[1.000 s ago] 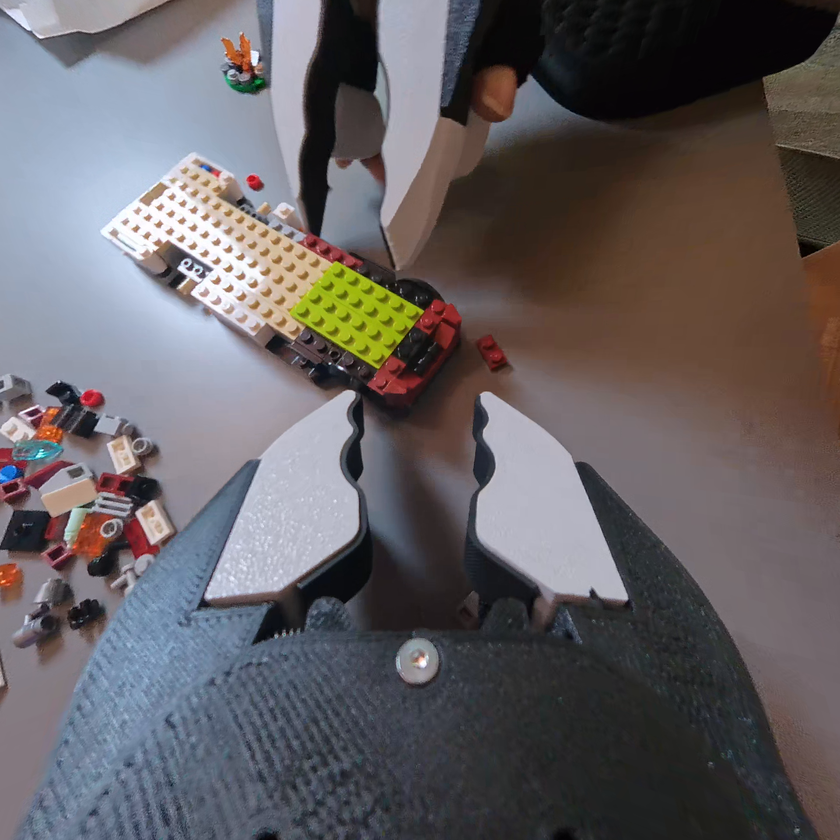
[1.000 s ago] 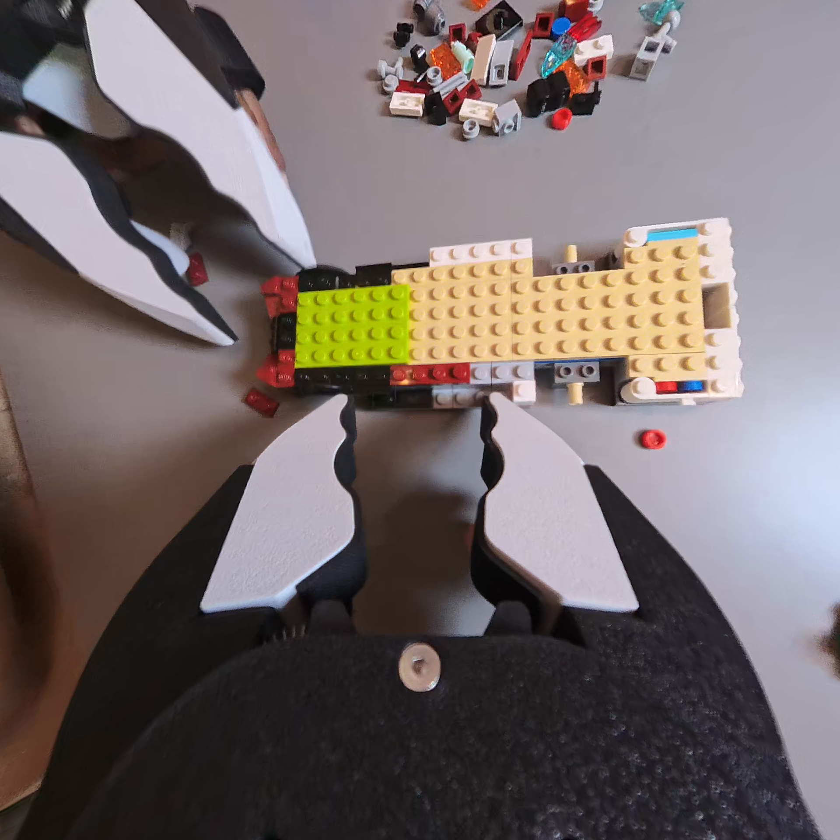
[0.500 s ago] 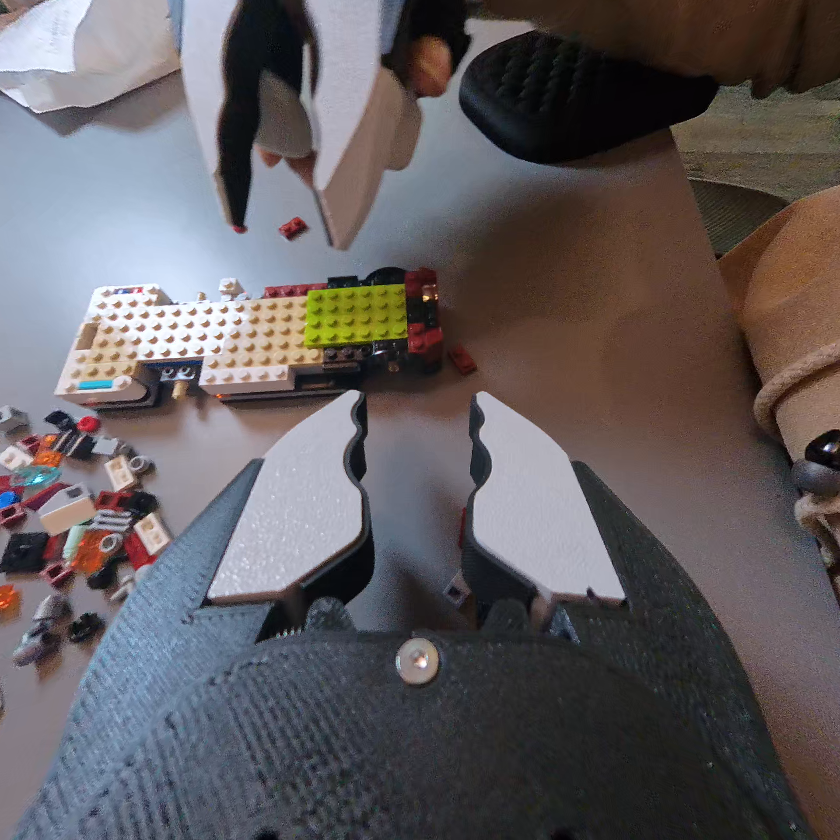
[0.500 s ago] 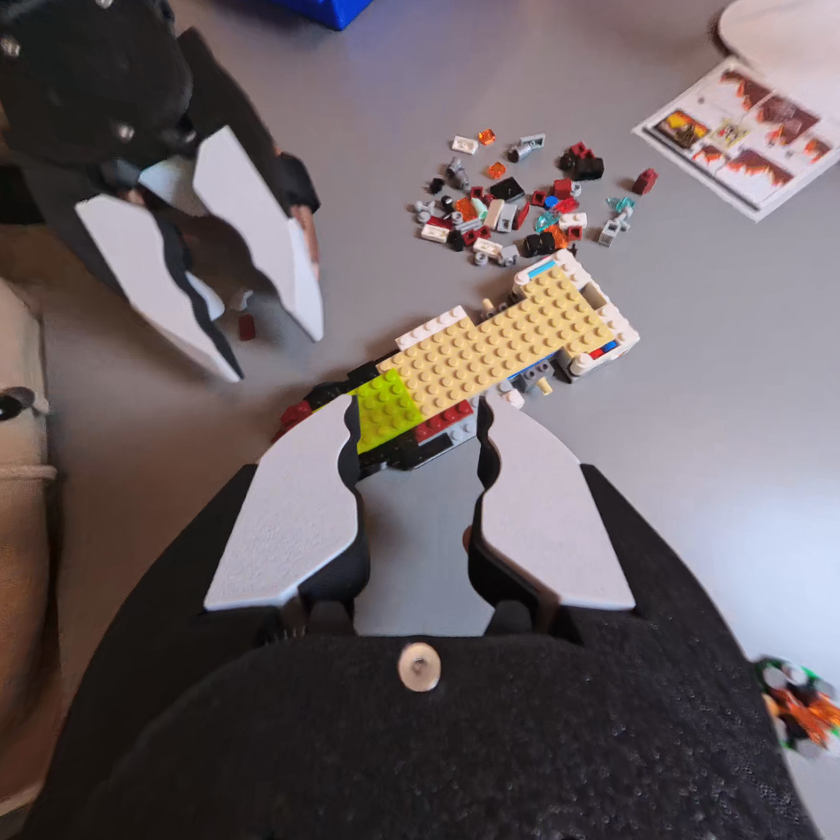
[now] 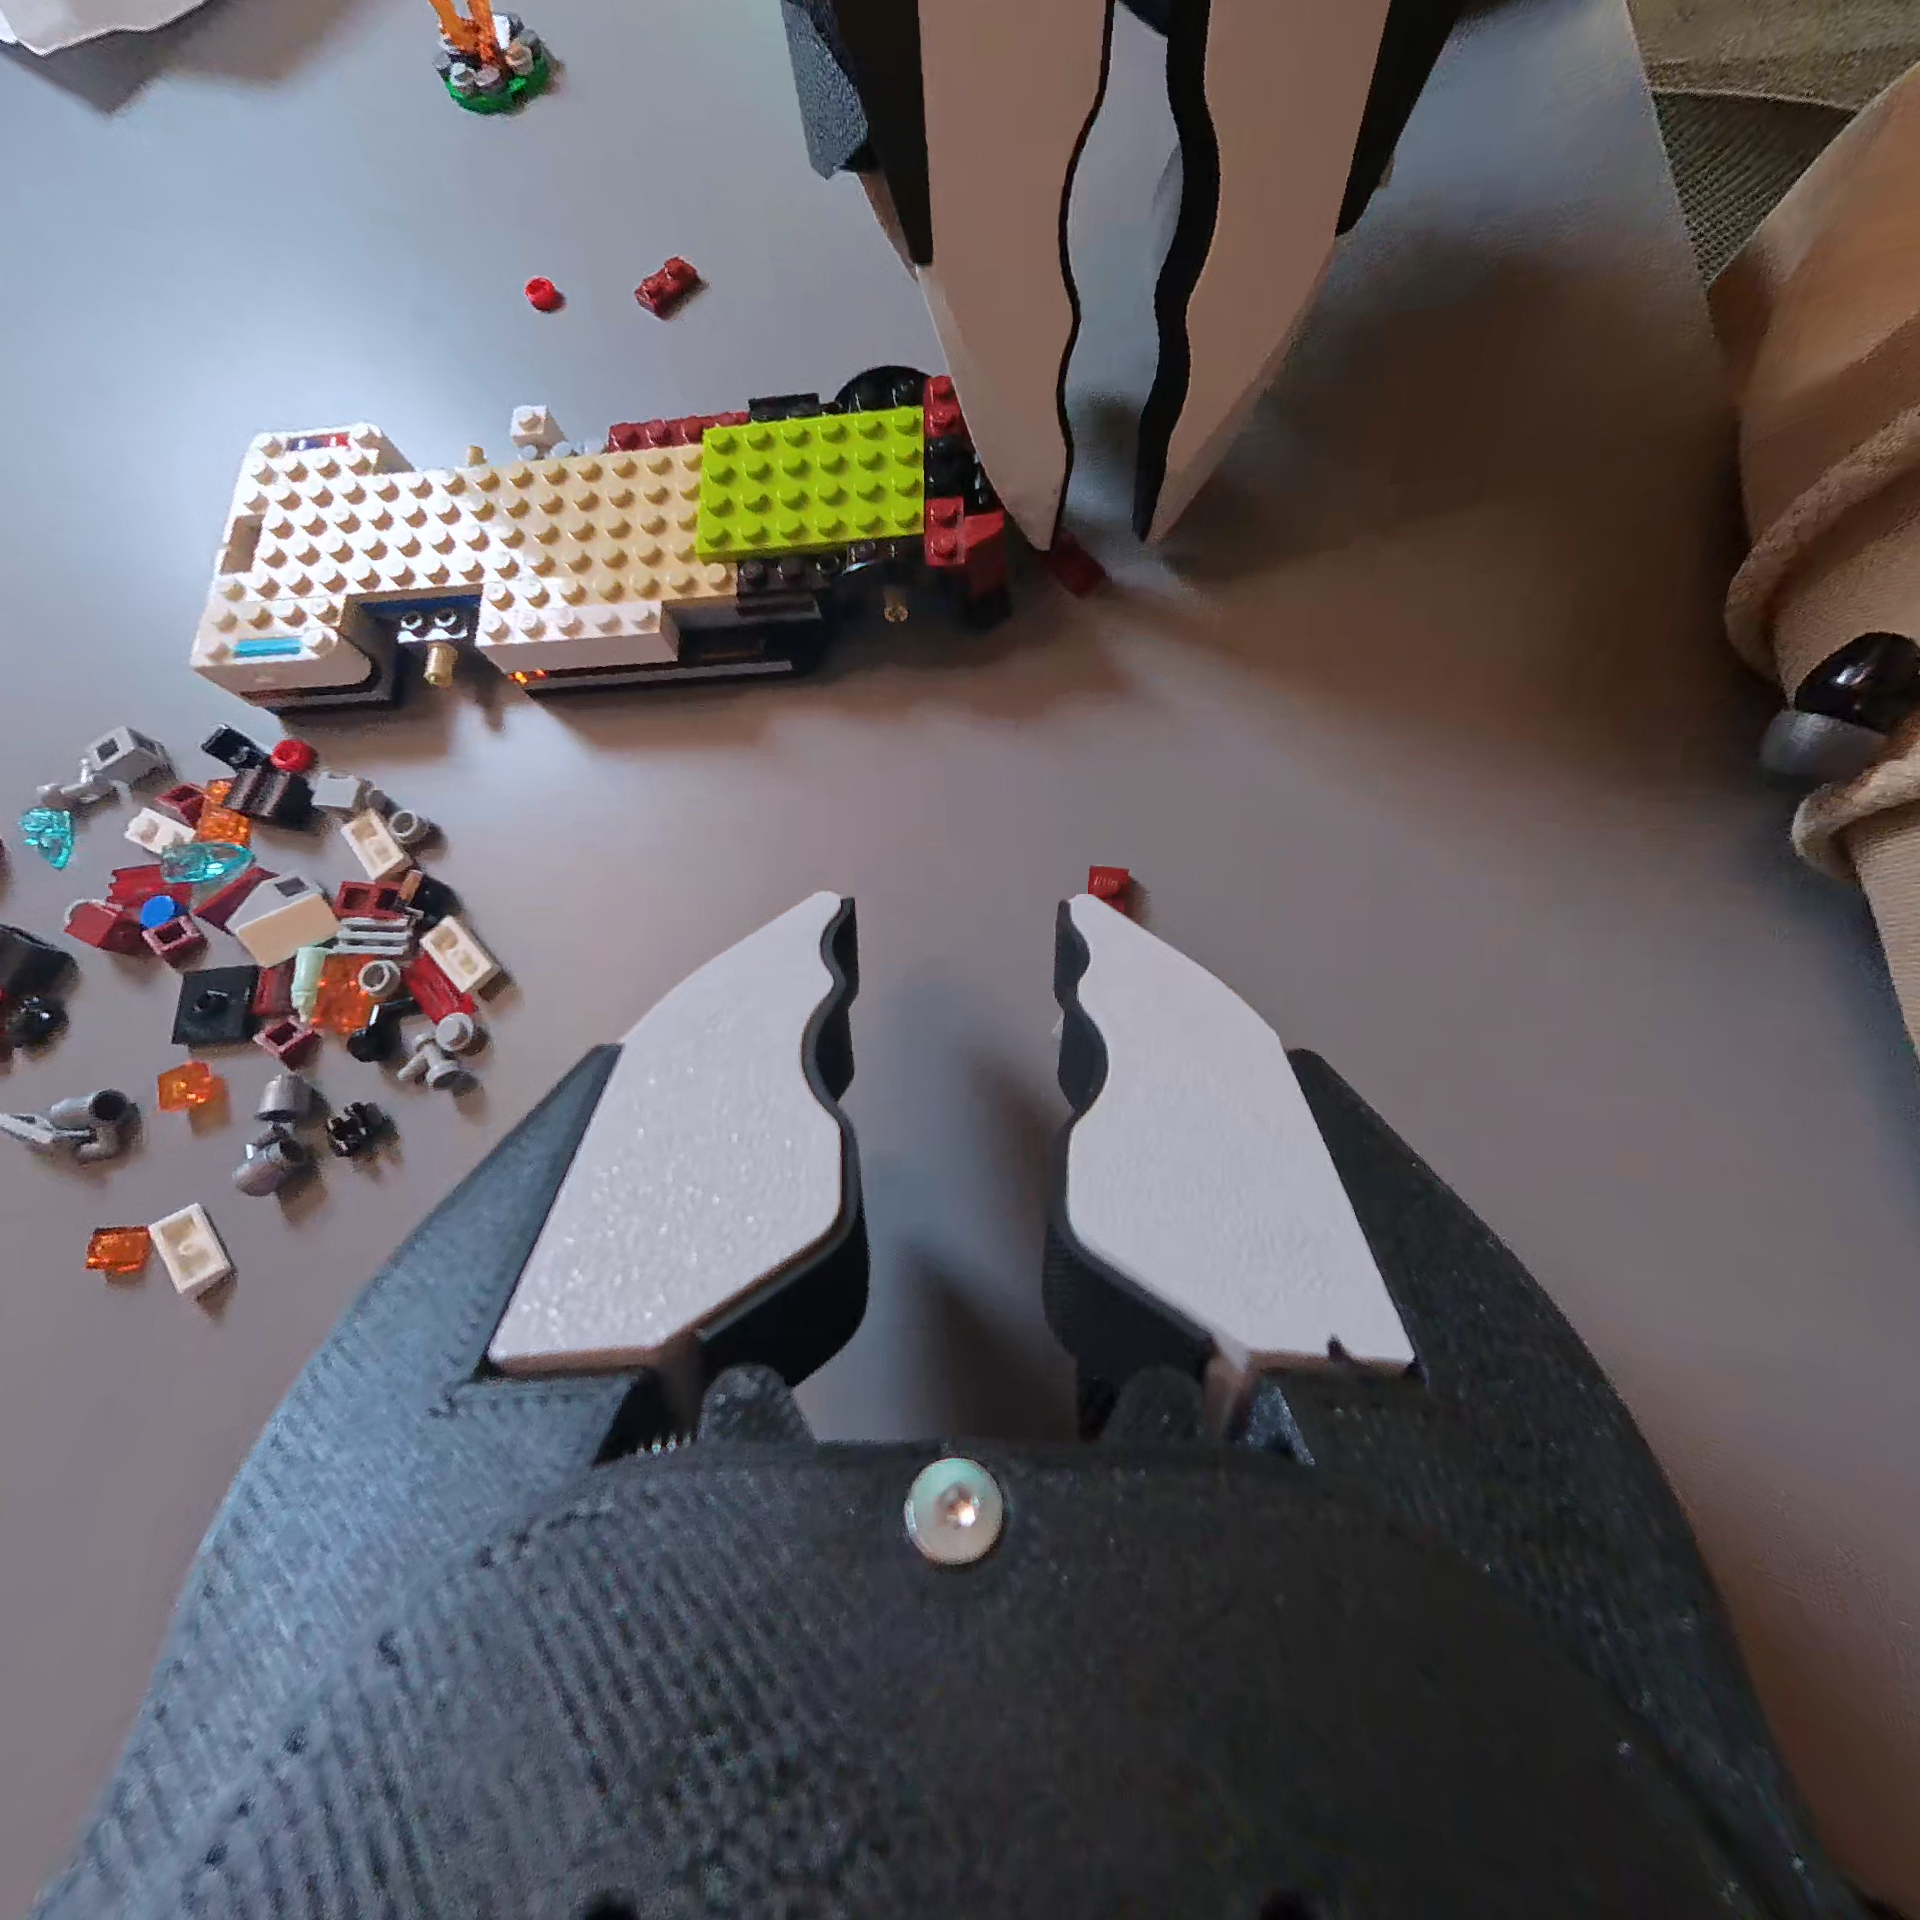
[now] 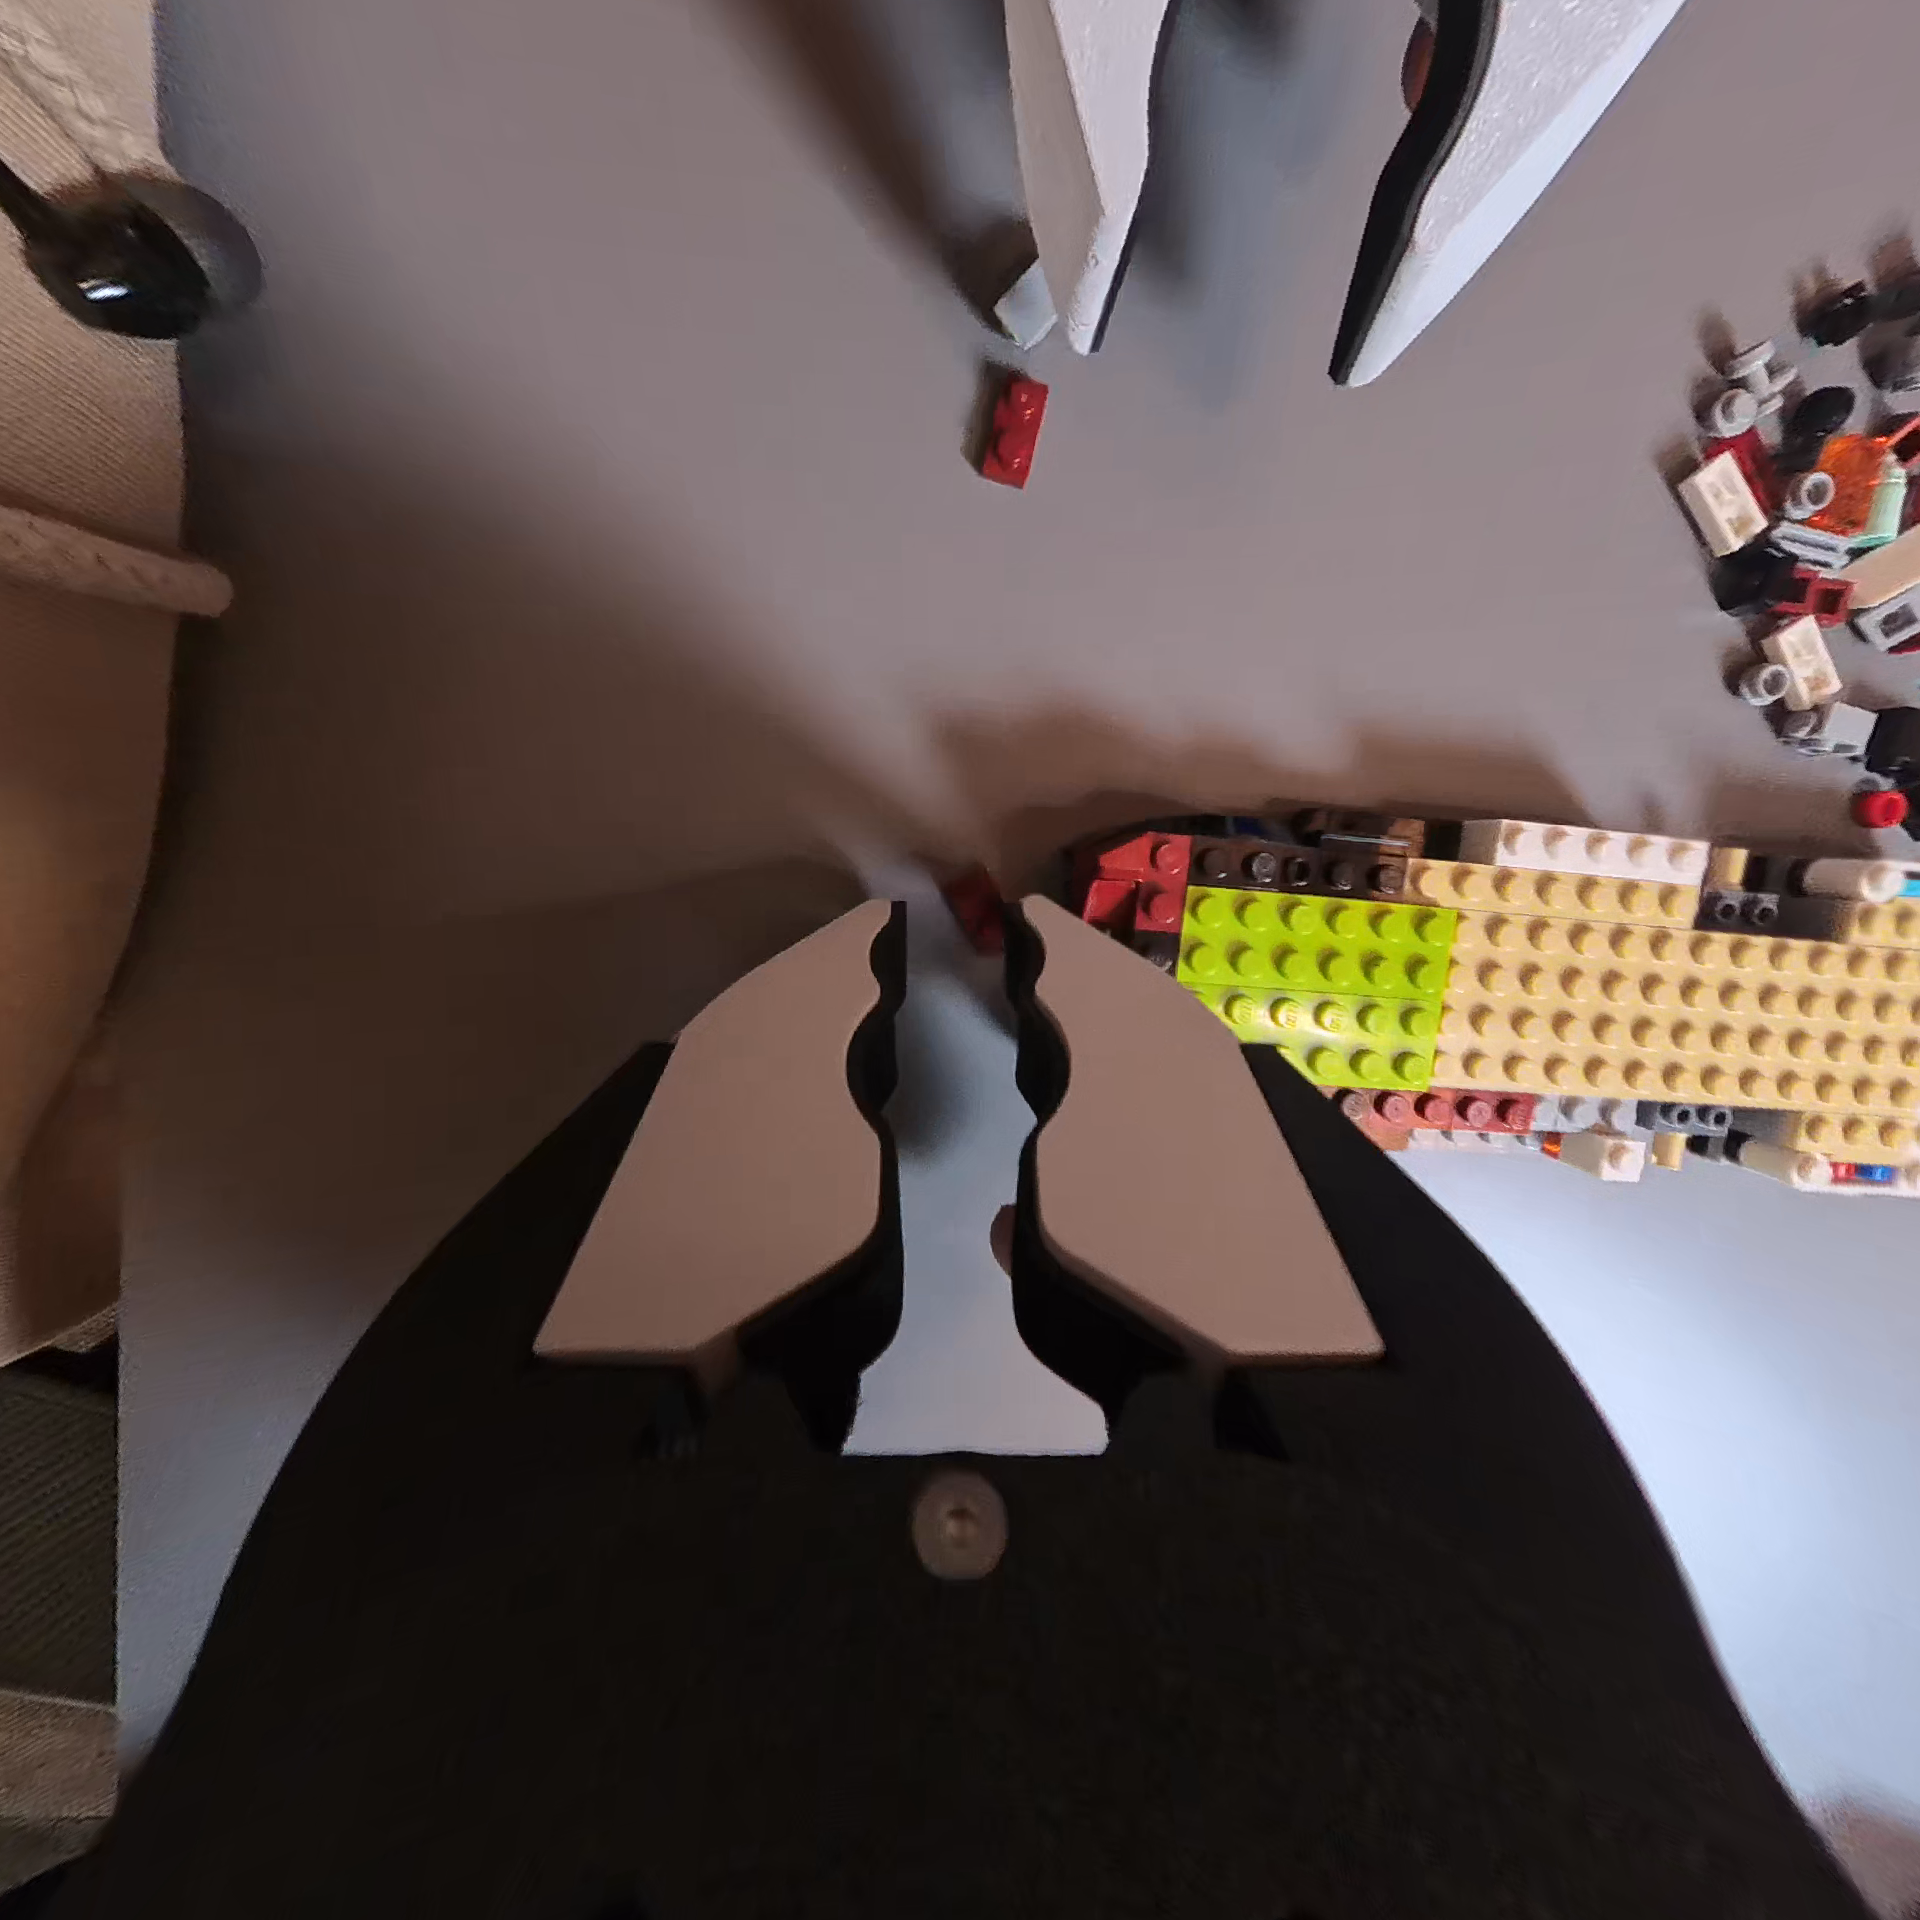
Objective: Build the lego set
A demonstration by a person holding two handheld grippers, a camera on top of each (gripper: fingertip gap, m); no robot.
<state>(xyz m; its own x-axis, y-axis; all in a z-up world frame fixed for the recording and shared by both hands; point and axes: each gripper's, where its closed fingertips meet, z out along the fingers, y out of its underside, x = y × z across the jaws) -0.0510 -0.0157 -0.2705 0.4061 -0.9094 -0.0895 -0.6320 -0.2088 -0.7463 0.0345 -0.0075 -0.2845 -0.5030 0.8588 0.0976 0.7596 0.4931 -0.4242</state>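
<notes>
A long brick model [image 5: 582,540] with tan plates and a lime green plate [image 5: 810,478] lies on the grey table; it also shows in the right wrist view [image 6: 1662,997]. My right gripper [image 6: 958,912] stands at the model's dark red front end, jaws narrowly apart. A small dark red brick [image 6: 977,914] lies on the table between its fingertips, against the right finger, with a gap to the left pad. The left wrist view shows the same brick [image 5: 1075,566] at one tip only. My left gripper [image 5: 961,909] is open and empty, with a small red brick [image 5: 1110,883] just beside its right fingertip.
A pile of small loose pieces [image 5: 260,935] lies left of my left gripper and shows in the right wrist view [image 6: 1829,540]. A flame figure [image 5: 488,62], a red stud [image 5: 540,294] and a dark red brick [image 5: 665,283] lie beyond the model. A person's beige garment [image 5: 1829,520] borders the table. Some 9 cm of space lies between my two pairs of fingers.
My right gripper moved from the model's side to its dark red front end and its jaws narrowed around the small dark red brick. My left gripper drew back from the model and narrowed slightly.
</notes>
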